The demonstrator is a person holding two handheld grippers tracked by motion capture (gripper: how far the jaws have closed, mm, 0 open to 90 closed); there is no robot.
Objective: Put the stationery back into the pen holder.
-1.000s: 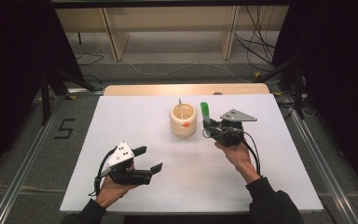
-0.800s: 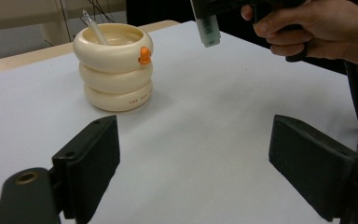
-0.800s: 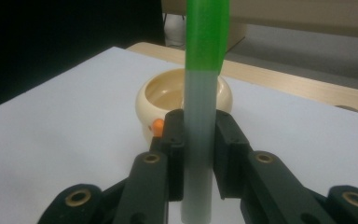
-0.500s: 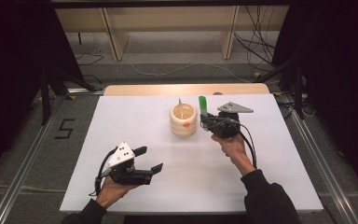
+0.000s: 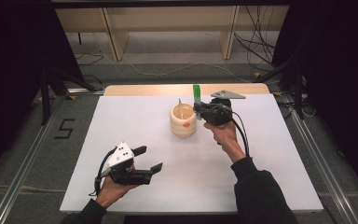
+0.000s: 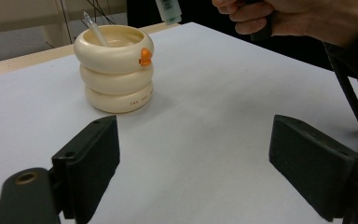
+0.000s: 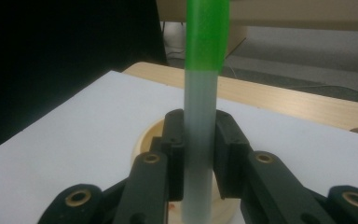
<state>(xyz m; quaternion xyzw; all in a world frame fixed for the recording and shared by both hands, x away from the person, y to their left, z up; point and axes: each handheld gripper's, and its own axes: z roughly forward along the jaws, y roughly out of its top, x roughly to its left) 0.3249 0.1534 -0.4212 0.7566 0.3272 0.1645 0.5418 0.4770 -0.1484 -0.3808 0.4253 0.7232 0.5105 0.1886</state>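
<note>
Lower left of the high view: left tongs [image 5: 148, 160], jaws wide with nothing between them, low over the white tabletop [image 5: 270, 154]. Centre, farther back: cream ringed cup [image 5: 183, 120] holding a thin white stick [image 5: 181, 108]. Just right of it: right tongs [image 5: 198, 108], clamped on an upright green-capped tube [image 5: 196, 94] raised beside the cup's rim.

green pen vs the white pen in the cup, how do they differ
The green pen is clamped upright in the right hand-held gripper, raised beside the cup; the white pen leans inside the cup, untouched. The green pen has a bright green top over a pale barrel and looks thicker; the white pen is plain and slimmer. Both are slender sticks.
</note>
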